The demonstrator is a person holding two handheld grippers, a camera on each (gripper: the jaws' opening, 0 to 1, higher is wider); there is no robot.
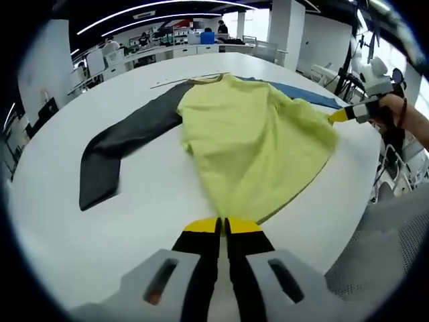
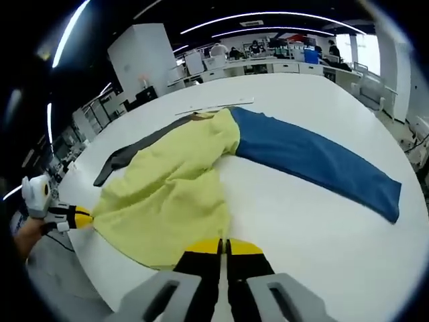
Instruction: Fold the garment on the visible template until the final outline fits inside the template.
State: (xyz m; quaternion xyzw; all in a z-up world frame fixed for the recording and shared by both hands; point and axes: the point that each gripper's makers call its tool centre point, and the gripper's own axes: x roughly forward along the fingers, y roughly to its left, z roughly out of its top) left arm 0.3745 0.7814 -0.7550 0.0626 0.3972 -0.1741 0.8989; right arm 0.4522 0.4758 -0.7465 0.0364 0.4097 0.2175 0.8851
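A garment with a yellow body (image 1: 251, 144), a dark grey sleeve (image 1: 120, 144) and a blue sleeve (image 2: 315, 161) lies spread on a white round table (image 1: 100, 228). My left gripper (image 1: 223, 225) is shut on the yellow hem at one corner. In the right gripper view it comes in from the left, left gripper (image 2: 79, 219), at the fabric's corner. My right gripper (image 2: 223, 247) is shut on the hem at the other corner, and appears as right gripper (image 1: 340, 115) in the left gripper view. The hem is drawn up between the two grippers. A thin pale strip (image 2: 214, 106) lies by the collar.
The table edge (image 1: 348, 235) curves close to the hem on my side. Desks, monitors and people (image 2: 268, 50) stand far behind the table. A hand and sleeve (image 1: 409, 121) hold the right gripper. White table surface (image 2: 322, 235) stretches beside the blue sleeve.
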